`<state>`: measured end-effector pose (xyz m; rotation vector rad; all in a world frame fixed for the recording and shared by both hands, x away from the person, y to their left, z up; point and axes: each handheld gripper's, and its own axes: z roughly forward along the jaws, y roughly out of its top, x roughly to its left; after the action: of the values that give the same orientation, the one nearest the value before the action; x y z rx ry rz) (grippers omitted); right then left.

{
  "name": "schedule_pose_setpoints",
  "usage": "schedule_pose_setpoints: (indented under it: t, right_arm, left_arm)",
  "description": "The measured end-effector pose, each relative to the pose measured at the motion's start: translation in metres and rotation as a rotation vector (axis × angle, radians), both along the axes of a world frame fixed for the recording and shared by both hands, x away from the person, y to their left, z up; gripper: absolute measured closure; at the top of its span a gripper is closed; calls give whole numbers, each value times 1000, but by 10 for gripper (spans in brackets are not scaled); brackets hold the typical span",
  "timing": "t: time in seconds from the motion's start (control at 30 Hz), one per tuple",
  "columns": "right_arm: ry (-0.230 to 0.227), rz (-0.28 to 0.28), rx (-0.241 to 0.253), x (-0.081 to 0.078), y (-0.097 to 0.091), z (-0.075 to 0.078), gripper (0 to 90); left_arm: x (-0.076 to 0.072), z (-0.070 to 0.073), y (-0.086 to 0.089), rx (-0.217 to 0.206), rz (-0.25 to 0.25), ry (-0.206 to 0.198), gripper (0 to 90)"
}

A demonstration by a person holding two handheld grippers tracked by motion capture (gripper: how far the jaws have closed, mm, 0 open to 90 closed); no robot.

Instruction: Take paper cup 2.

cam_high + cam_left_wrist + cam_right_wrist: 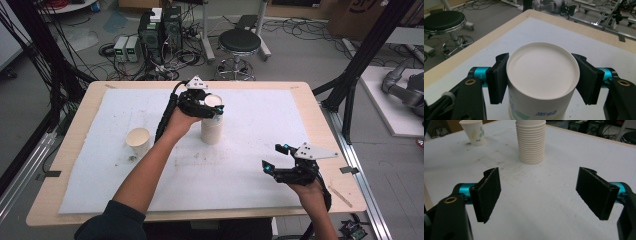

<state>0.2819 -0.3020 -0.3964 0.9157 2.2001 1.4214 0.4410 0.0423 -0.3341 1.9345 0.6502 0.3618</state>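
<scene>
Upturned white paper cup (542,75) atop ribbed stack (531,142), flat base up.

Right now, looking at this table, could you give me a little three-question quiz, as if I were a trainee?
1. True or false: the left gripper has its pads on both sides of the top cup of the upside-down cup stack.
2. Which way does the single paper cup stand: A) on its side, B) upright with its mouth up, C) upside down?
3. What lies between the jaws of the right gripper?

Key
1. True: both pads sit against the top cup's sides.
2. B.
3. Nothing. The jaws stand wide apart above the white mat, short of the stack.
</scene>
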Motion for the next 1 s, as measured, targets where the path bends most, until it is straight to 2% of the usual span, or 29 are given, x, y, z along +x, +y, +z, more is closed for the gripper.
schedule_pose_setpoints:
  t: [0.13, 0.27, 0.43, 0.67, 0.77, 1.0]
  right_arm:
    - [0, 1, 1, 0, 1, 0, 204]
    - [7, 2, 1, 0, 1, 0, 204]
    - [1, 2, 5, -1, 1, 1, 204]
    - [5, 9, 10, -1, 3, 2, 204]
    - [3, 11, 8, -1, 4, 3, 204]
    - [4, 16, 10, -2, 5, 3, 204]
  left_arm:
    - [-1, 2, 0, -10, -1, -8, 343]
    - [-2, 6, 3, -38, 0, -13, 343]
    - [-7, 20, 12, -105, 10, -46, 348]
    - [-18, 45, 23, -170, -28, -86, 353]
    - [-24, 54, 27, -223, -44, -99, 356]
    - [-37, 66, 31, -238, -72, -132, 358]
